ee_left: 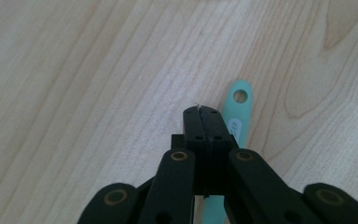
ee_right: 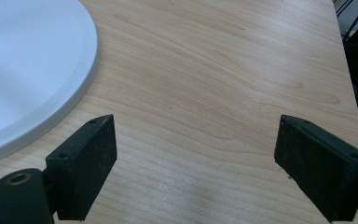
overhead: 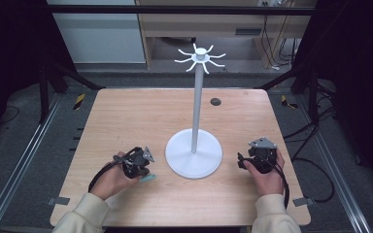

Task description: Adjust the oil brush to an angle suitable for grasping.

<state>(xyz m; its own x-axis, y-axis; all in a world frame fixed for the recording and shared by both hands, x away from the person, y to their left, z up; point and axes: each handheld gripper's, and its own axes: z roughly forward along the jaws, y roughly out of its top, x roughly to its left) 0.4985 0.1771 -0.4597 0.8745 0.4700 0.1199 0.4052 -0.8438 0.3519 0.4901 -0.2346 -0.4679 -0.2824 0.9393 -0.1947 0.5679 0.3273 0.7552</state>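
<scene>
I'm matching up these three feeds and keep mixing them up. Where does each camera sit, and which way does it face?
High view: above the person's side, looking forward and down on the wooden table; both forearms, the left gripper and the right gripper show.
Left gripper view: rides the left gripper, looking down along its closed jaws at the tabletop and a teal handle.
Right gripper view: rides the right gripper, jaws wide apart, facing the tabletop.
Shared: high and right gripper views both show the white stand's round base.
</scene>
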